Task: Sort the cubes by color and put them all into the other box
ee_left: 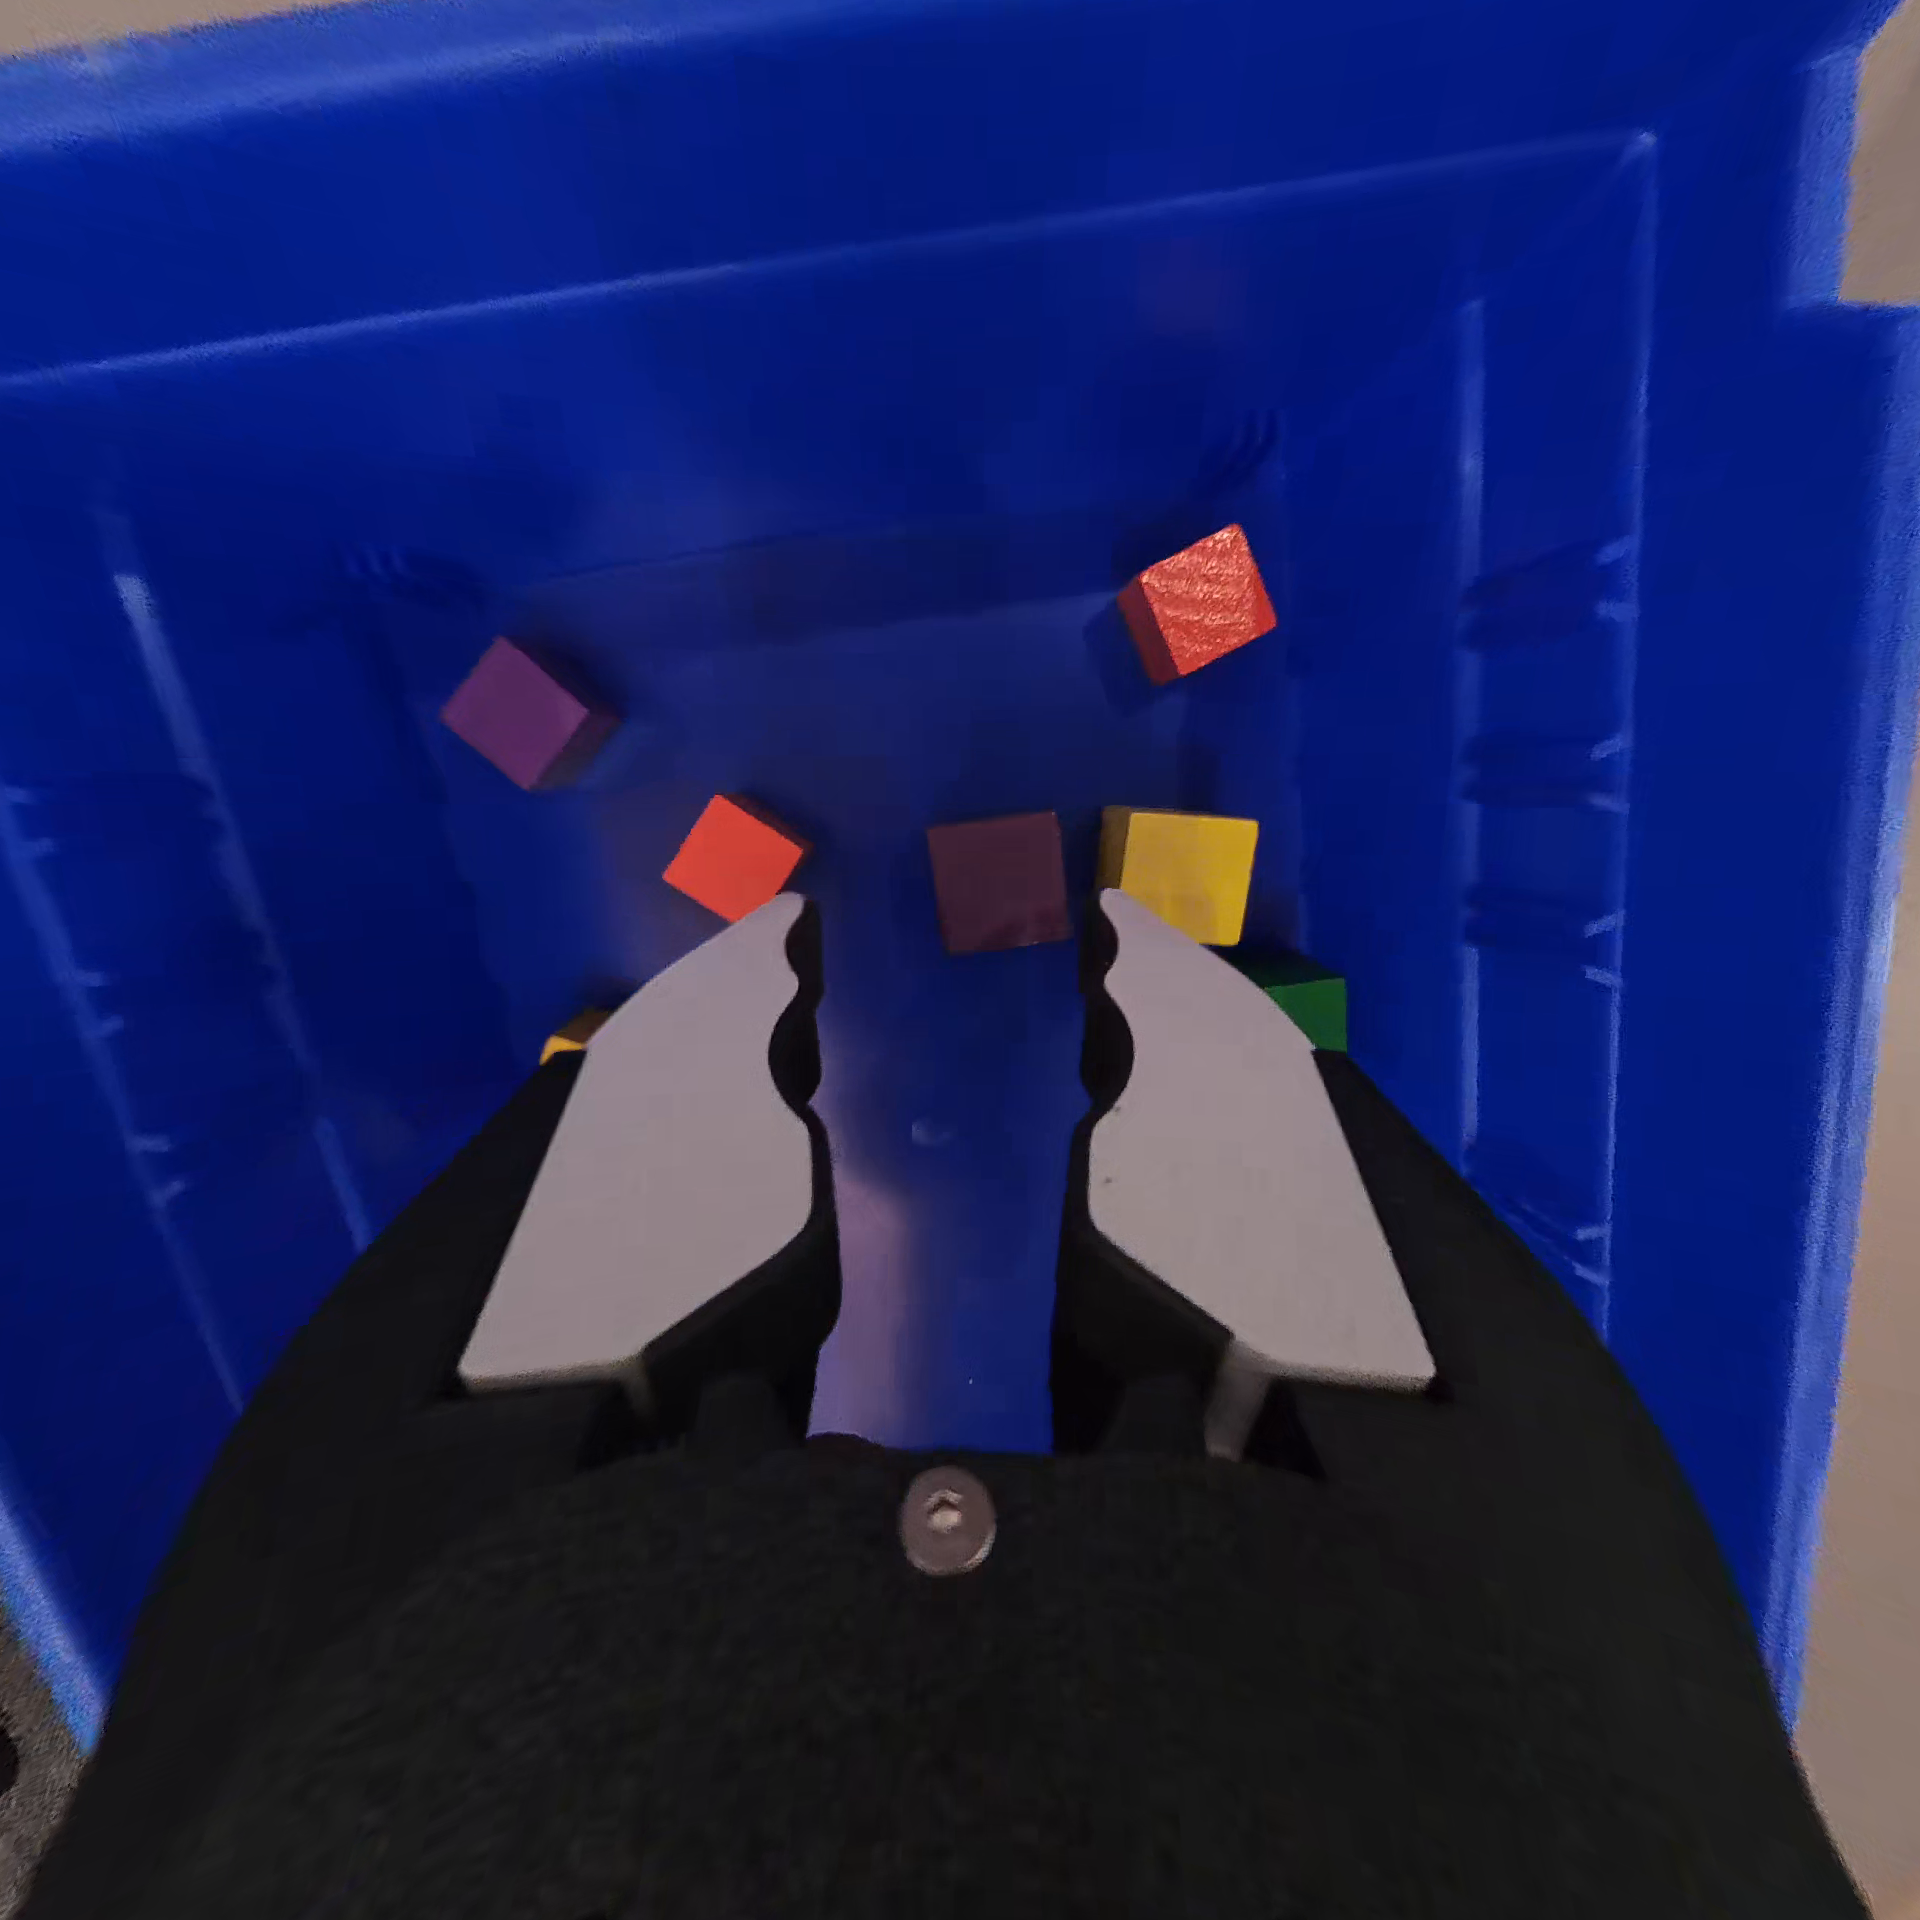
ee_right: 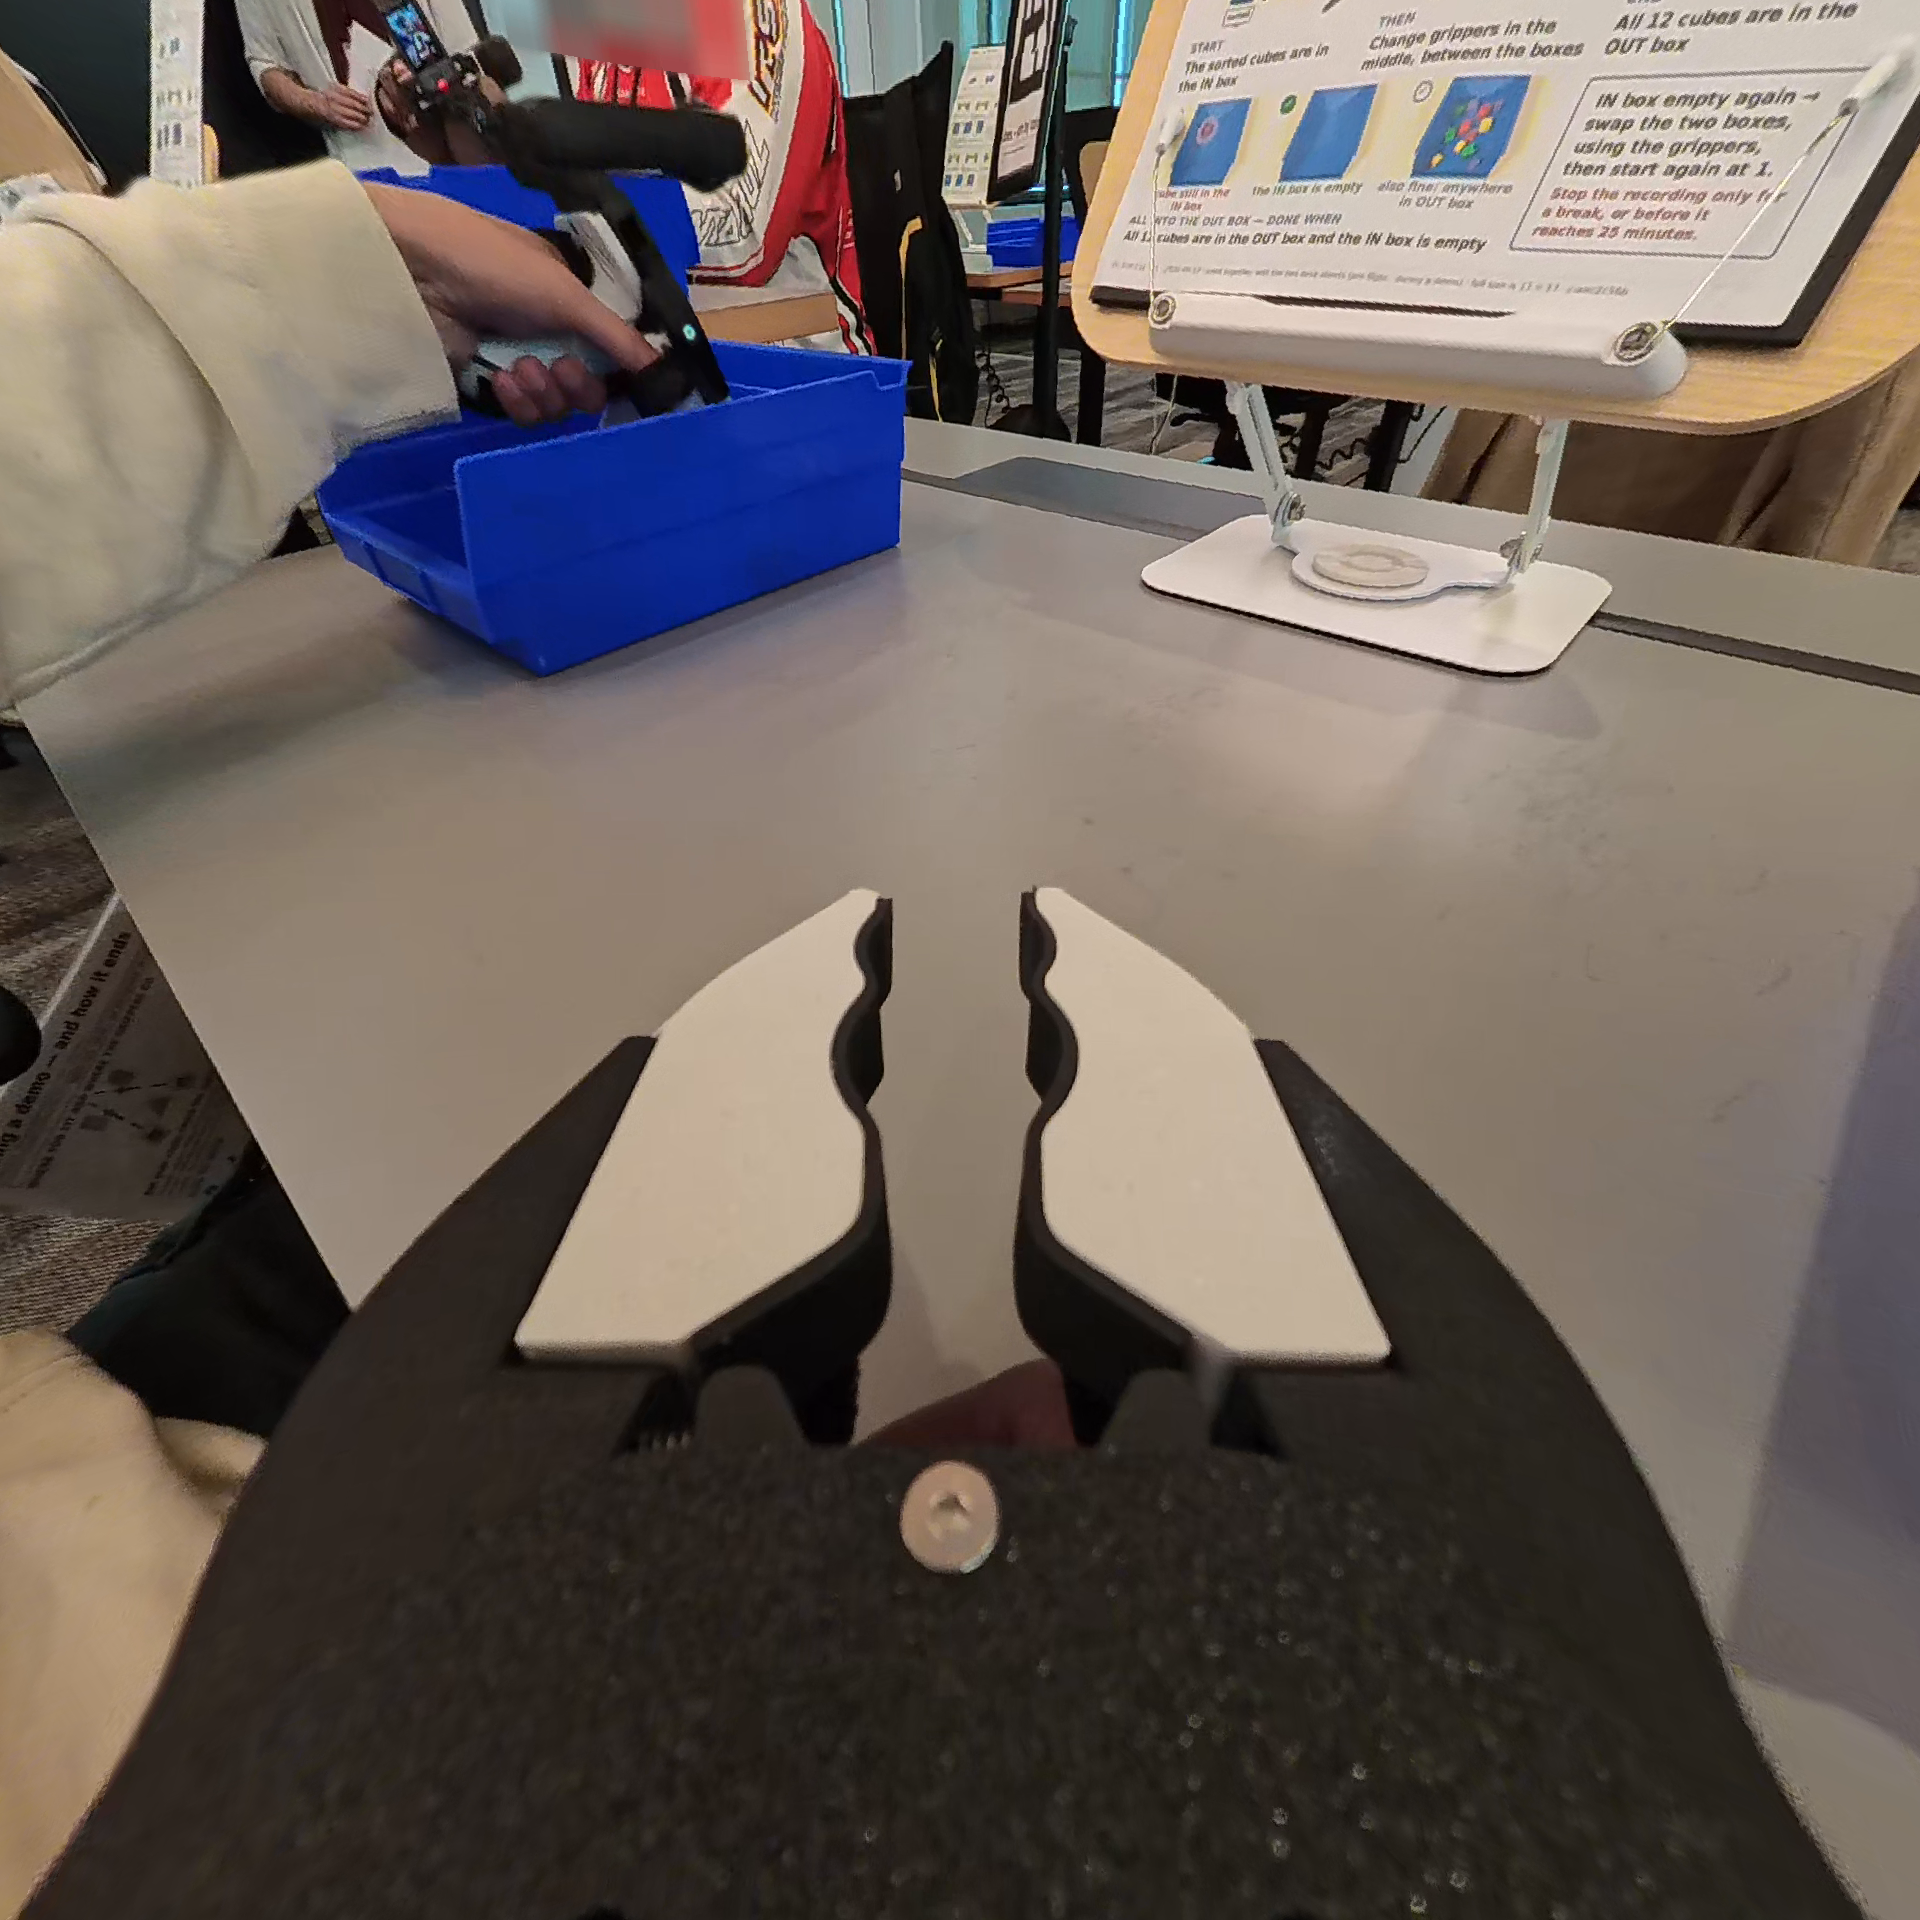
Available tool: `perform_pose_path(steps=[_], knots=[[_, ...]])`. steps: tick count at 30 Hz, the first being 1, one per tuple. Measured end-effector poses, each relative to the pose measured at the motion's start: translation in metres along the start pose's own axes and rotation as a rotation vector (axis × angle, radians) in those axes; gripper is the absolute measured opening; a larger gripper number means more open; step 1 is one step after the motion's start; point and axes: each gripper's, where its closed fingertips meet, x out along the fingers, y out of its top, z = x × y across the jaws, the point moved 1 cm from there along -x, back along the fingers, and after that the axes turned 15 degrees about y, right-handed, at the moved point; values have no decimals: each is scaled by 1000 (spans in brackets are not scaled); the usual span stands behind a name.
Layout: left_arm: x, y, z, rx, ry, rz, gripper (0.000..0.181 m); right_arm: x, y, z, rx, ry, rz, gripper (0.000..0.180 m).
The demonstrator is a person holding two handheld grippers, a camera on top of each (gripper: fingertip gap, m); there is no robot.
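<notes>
Grey tabletop (ee_right: 1143,831) fills the middle of the right wrist view, smooth and matte, with a dark seam crossing its far part at the upper right. Beyond the far edge a room with other tables, more blue bins and standing people is seen at the top of the frame.

At the upper left, a blue bin (ee_right: 665,520) is set on the tabletop close to the left edge, where patterned carpet and a printed sheet (ee_right: 94,1081) are seen below table level. Open tabletop is left between the bin and the right gripper (ee_right: 956,914), whose fingers are parted with nothing between them; they are held over bare surface at the lower centre. At the upper right, a white stand (ee_right: 1382,592) carrying an instruction board (ee_right: 1507,156) is placed well apart from the bin.

A cream sleeve (ee_right: 187,395) is seen reaching from the left, the hand lowering the other gripper into the bin.

In the left wrist view the bin interior (ee_left: 935,364) is seen walled on all sides, the right wall close to the fingers. The left gripper (ee_left: 951,914) is spread and empty, above the bin floor. Scattered ahead of it are a purple cube (ee_left: 525,712), an orange-red cube (ee_left: 732,857), a dark maroon cube (ee_left: 997,881), a yellow cube (ee_left: 1184,868) just beside the right fingertip, a red cube (ee_left: 1200,603) at the far right corner, a green cube (ee_left: 1304,997) partly hidden behind the right finger, and a yellow corner (ee_left: 569,1034) behind the left finger.
</notes>
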Motion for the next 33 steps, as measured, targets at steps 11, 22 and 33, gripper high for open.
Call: perform_pose_path(steps=[11,22,33], knots=[[11,2,10,17,-11,1,29,0,1,-6,-37,0,-23,23],[-211,-57,114,114,-702,791,28,-26,10,24,-33,-80,19,23],[-264,-147,296,236,-1470,481,28,10,49,-10,-382,129,27,35]])
